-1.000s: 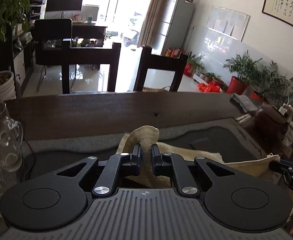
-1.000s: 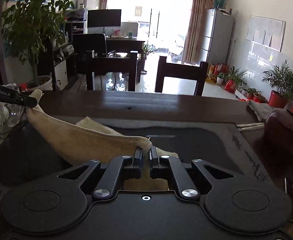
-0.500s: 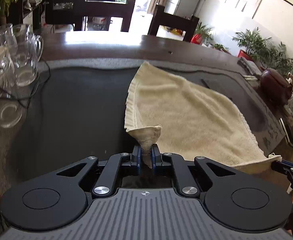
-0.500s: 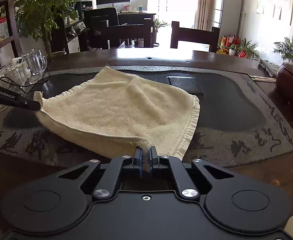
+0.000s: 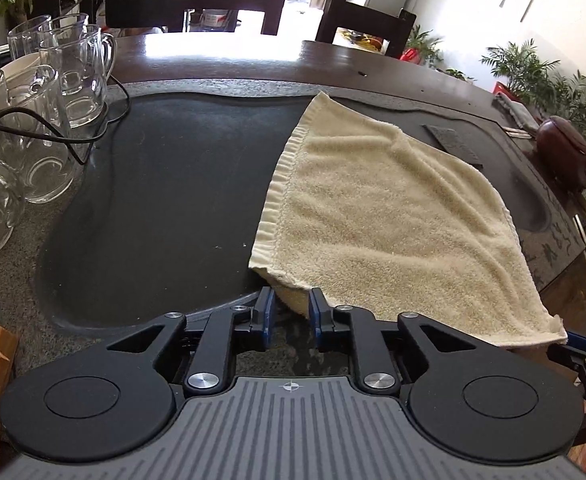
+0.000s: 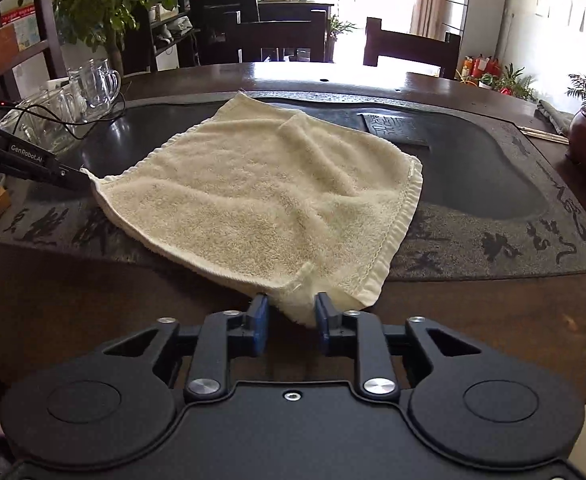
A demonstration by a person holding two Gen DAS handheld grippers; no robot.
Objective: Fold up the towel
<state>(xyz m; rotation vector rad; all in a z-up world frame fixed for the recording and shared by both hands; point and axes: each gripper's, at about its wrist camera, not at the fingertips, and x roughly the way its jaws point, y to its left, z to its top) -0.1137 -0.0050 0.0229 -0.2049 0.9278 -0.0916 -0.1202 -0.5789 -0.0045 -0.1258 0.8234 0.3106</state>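
Lying rumpled, cream towel (image 6: 261, 196) | left tool (image 5: 289, 308), right tool (image 6: 291, 312) just spread, corners loose between

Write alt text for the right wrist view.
A cream towel lies spread on a dark stone tea tray, its near corner between the right gripper's jaws, which have just been opening. Glass mugs stand far left.

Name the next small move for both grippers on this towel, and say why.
Probably draw both grippers straight back off the corners. The towel lies spread on the dark tray, and the jaws of the left gripper and right gripper have just been opening, each with a near corner loose between them, unpinched.
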